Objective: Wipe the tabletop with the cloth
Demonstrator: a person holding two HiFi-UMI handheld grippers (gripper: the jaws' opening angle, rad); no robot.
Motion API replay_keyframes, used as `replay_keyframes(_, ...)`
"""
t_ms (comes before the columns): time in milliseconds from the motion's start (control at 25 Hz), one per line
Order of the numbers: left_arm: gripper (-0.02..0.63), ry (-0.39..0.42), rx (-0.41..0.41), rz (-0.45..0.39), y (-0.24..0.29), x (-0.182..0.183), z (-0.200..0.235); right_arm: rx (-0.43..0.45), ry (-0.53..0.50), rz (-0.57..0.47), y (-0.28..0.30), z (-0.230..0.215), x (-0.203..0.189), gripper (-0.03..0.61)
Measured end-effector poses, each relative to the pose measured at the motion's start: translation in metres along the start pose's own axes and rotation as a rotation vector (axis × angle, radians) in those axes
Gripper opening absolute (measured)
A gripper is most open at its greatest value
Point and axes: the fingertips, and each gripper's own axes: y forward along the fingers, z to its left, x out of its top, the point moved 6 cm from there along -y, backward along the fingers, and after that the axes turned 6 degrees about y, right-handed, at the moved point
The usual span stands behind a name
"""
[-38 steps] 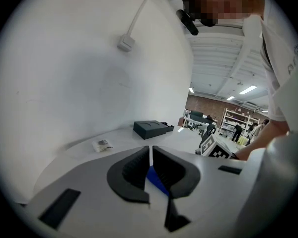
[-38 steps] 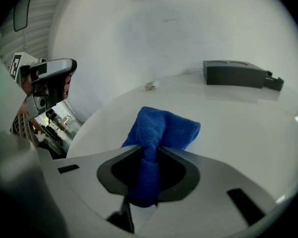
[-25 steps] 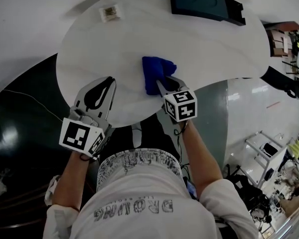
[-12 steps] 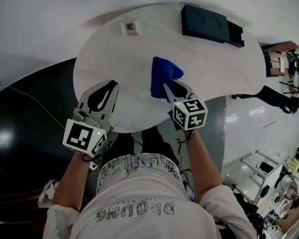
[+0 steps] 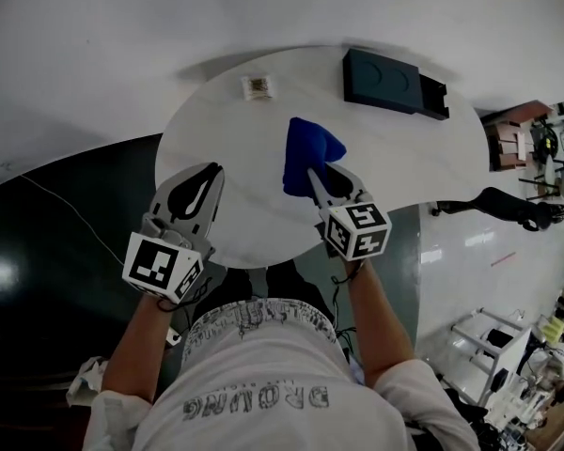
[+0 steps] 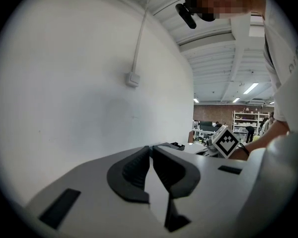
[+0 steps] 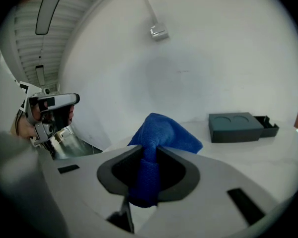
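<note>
One blue cloth (image 5: 305, 148) pinched in right claw (image 5: 313, 171); left claw (image 5: 210, 170) closed, empty

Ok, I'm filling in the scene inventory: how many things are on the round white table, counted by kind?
blue cloth: 1, clamped in the right gripper
dark case with two round recesses: 1
small packet near the far edge: 1
Total: 3
</note>
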Motion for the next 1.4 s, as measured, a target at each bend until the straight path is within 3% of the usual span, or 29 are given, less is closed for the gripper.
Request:
replay_keyframes(320, 0.037, 0.023, 0.02, -0.057, -0.008, 0.018, 0.011, 0.022, -0.047, -0.082, -0.01, 0.018, 0.04, 0.094)
replay_keyframes(1400, 0.037, 0.077, 0.082, -0.117, -0.02, 0.056, 0.027, 0.109, -0.145, -0.198, -0.034, 0.055, 0.1, 0.094)
